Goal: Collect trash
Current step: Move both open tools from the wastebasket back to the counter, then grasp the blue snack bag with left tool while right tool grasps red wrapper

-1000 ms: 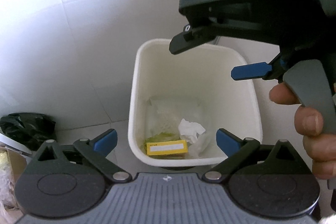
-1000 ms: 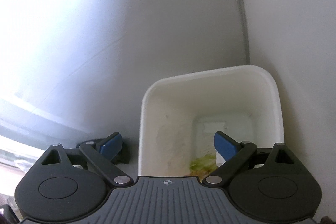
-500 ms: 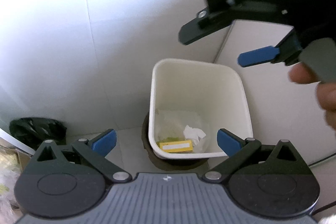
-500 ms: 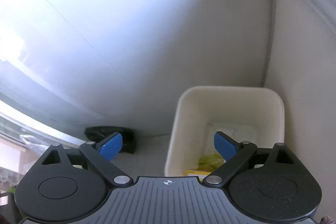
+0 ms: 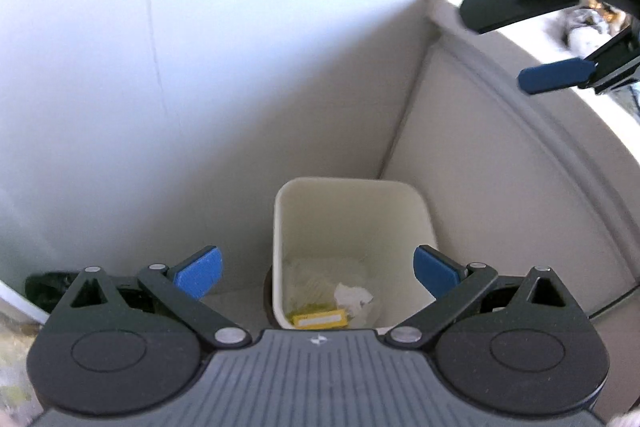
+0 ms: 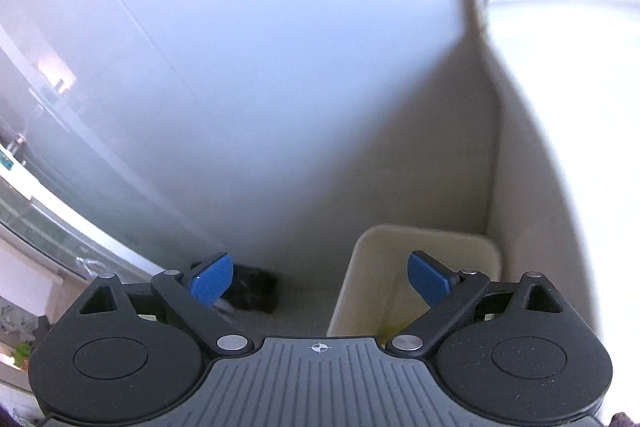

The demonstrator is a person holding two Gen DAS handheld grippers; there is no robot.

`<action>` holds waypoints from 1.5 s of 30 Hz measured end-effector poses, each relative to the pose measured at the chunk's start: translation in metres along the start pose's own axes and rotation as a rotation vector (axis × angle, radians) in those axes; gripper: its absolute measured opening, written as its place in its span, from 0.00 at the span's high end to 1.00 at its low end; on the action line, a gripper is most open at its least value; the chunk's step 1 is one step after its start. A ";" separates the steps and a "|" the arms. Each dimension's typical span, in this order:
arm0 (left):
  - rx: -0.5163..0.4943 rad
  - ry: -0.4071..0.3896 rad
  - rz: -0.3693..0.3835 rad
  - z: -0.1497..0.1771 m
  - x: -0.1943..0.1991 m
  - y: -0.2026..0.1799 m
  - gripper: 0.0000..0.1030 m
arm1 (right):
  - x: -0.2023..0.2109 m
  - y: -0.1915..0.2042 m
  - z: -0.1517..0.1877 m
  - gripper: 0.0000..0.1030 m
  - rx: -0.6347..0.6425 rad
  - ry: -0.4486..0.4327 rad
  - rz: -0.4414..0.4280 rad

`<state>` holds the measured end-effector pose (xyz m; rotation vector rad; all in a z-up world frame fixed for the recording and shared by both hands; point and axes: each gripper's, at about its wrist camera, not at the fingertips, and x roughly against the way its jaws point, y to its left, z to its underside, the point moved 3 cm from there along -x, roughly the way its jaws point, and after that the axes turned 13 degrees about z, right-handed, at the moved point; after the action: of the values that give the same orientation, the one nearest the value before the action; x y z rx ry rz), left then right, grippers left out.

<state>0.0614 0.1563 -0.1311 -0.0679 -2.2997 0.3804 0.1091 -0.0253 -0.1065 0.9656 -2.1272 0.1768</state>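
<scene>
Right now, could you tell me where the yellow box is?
In the left wrist view, the yellow box lies at the bottom of the white bin, beside the crumpled tissue.

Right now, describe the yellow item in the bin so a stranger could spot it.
A cream bin stands in the corner where the white wall meets a beige panel. At its bottom, beside crumpled white paper, lies a flat yellow box, the only yellow thing there, with a pale label strip.
</scene>
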 end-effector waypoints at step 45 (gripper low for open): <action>-0.876 -0.043 0.530 -0.100 -0.086 -0.357 0.06 | 0.215 -0.380 0.096 0.04 0.084 -0.210 0.653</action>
<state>0.2177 -0.1739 -0.0229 -1.1160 -2.2956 -0.4000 0.2256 -0.4561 -0.0895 0.3077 -2.5862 0.5061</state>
